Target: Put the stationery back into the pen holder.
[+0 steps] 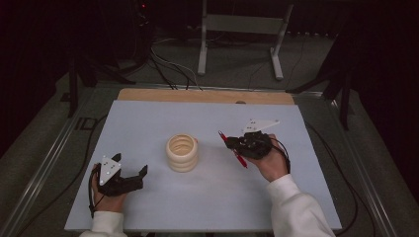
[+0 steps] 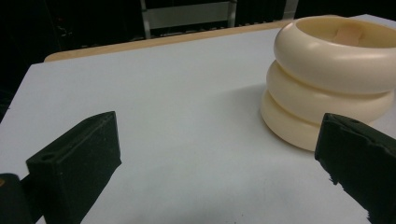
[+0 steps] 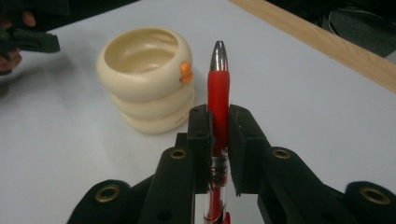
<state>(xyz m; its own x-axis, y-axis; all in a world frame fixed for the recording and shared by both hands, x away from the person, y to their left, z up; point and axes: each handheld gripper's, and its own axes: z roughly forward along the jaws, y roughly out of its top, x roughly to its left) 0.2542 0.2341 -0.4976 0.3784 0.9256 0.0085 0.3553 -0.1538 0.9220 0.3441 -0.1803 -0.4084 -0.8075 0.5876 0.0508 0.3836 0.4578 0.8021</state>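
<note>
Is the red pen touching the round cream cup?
Apart. In the high view, bare table lies between the red pen, held by the right gripper, and the cream cup. The right gripper view shows that gap too.

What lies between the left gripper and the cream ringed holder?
Nothing: in the high view, only bare white tabletop separates the left gripper from the cream ringed holder. The left gripper view shows the same bare stretch.

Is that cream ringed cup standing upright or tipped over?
Upright. The cream ringed cup rests on its base on the white tabletop, mouth facing up; the right gripper view shows its hollow inside from above.
</note>
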